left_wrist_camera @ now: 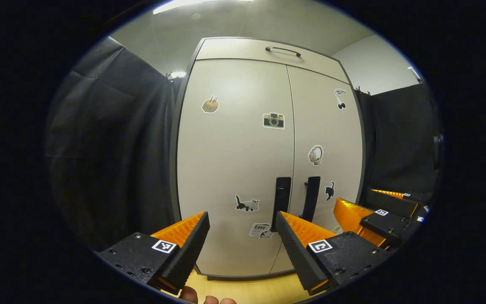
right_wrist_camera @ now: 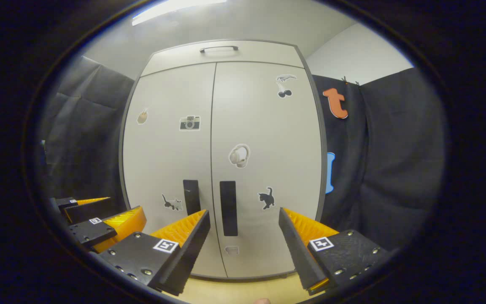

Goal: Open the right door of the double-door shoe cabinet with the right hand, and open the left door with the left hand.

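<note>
A pale shoe cabinet [left_wrist_camera: 234, 160] [right_wrist_camera: 260, 126] with stickers stands ahead, both doors closed. Two dark vertical handles flank the centre seam: the left handle [left_wrist_camera: 282, 198] [right_wrist_camera: 191, 196] and the right handle [left_wrist_camera: 311, 197] [right_wrist_camera: 228, 207]. My left gripper [left_wrist_camera: 242, 228] is open, short of the left door, its right finger overlapping the left handle's lower end in the left gripper view. My right gripper [right_wrist_camera: 244, 226] is open in front of the right door, the right handle standing between its fingers, apart from them. Each gripper also appears at the other view's edge: right gripper [left_wrist_camera: 373, 211], left gripper [right_wrist_camera: 99, 219].
A top drawer with a dark bar handle [left_wrist_camera: 283, 50] [right_wrist_camera: 219, 48] sits above the doors. Black cloth walls [left_wrist_camera: 112, 152] [right_wrist_camera: 390, 169] close in on both sides. A light wooden floor [left_wrist_camera: 247, 291] runs under the cabinet. Fingertips of a hand [left_wrist_camera: 205, 297] show at the bottom.
</note>
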